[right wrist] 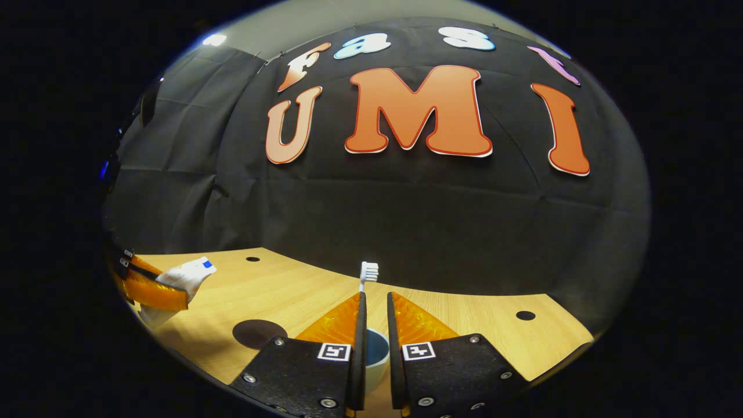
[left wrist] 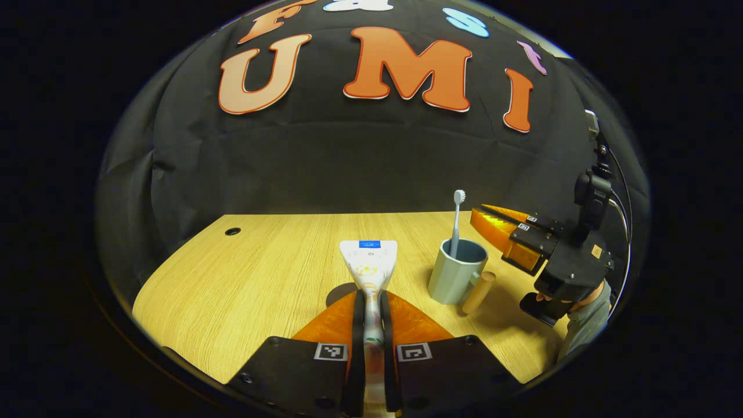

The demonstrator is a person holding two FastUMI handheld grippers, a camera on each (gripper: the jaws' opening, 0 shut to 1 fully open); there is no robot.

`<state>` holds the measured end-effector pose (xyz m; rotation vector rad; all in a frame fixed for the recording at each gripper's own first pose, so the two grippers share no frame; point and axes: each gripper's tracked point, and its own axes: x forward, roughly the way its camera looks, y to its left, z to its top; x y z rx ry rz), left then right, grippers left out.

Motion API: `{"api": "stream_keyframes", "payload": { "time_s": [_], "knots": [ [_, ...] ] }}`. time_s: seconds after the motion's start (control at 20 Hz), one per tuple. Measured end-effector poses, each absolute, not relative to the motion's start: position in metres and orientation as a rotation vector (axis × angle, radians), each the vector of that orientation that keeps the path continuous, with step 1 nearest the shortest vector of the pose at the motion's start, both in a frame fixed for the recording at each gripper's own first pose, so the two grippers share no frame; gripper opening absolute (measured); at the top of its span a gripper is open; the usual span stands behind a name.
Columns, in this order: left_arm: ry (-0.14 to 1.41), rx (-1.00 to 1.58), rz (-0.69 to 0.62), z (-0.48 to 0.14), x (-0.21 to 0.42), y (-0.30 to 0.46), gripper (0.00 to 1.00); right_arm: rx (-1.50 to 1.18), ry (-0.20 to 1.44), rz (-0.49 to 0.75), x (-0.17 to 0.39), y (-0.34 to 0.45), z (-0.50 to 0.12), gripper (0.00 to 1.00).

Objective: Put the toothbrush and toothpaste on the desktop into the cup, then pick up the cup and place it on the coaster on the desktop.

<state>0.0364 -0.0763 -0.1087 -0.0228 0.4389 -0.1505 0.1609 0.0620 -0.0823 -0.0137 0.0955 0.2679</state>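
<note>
Brush (left wrist: 457, 223) stands in cup (left wrist: 455, 278). Left gripper (left wrist: 371, 325) clamped on paste (left wrist: 370, 261), raised left of cup; right gripper (right wrist: 374, 342), fingers slightly apart, empty, above cup. Step: paste to cup. Next likely: carry right, lower. Coaster (right wrist: 259, 332) left of cup.

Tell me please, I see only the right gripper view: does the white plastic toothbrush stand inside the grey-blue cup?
Observer: Yes. In the left gripper view the white plastic toothbrush stands upright in the grey-blue cup, bristles up.
Operator: On which side is the cup's handle?
Observer: The wooden cylinder handle sits on the cup's right in that view, lower than the right gripper, which holds nothing.
Operator: How is the toothpaste held?
Observer: The left gripper presses both fingers on the narrow end of the white toothpaste tube; the wide flat end points forward.
</note>
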Motion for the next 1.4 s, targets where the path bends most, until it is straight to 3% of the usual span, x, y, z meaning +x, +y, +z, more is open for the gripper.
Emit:
{"api": "stream_keyframes", "payload": {
  "time_s": [0.8,1.4],
  "knots": [
    [0.173,0.008,-0.28,-0.063,0.099,-0.134,0.17,0.083,0.043,0.183,0.157,0.006,-0.058,0.65],
    [0.094,-0.08,-0.413,-0.06,0.132,-0.182,0.17,0.181,0.014,0.094,0.165,-0.031,-0.062,0.67]
  ]
}}
